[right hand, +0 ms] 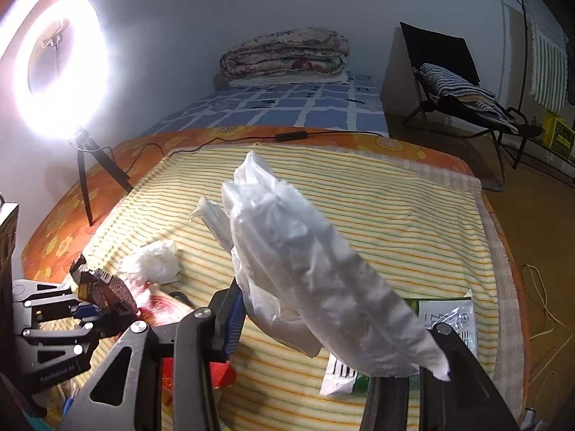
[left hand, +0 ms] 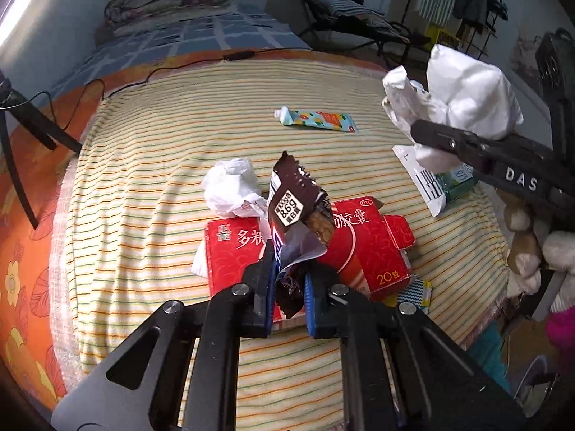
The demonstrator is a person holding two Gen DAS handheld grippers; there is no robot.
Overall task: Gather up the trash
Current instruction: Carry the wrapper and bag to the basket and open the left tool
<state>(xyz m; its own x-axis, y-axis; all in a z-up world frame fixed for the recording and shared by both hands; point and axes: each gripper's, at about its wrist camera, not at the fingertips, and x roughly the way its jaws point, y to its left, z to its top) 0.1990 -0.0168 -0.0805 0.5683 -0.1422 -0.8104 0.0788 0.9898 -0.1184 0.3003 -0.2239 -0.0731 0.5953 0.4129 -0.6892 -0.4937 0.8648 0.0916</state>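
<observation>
My left gripper (left hand: 287, 280) is shut on the lower end of a brown snack wrapper (left hand: 293, 197), which stands up just above a flattened red medicine box (left hand: 363, 248). A crumpled white tissue (left hand: 231, 186) lies beside the box, and a toothpaste tube (left hand: 316, 119) lies farther back on the striped blanket (left hand: 143, 179). My right gripper (right hand: 334, 327) is shut on a white plastic bag (right hand: 305, 262), held in the air over the blanket's right side. A green-and-white packet (right hand: 449, 316) lies under it. The left gripper (right hand: 90, 309) with its wrapper (right hand: 104, 287) also shows in the right wrist view.
A ring light on a tripod (right hand: 61, 72) stands at the bed's left edge, its cable (left hand: 143, 79) running across the far blanket edge. Folded quilts (right hand: 287, 54) sit at the bed's head. A folding chair (right hand: 449, 82) stands on the floor to the right. Plush toys (left hand: 528, 244) crowd the near right.
</observation>
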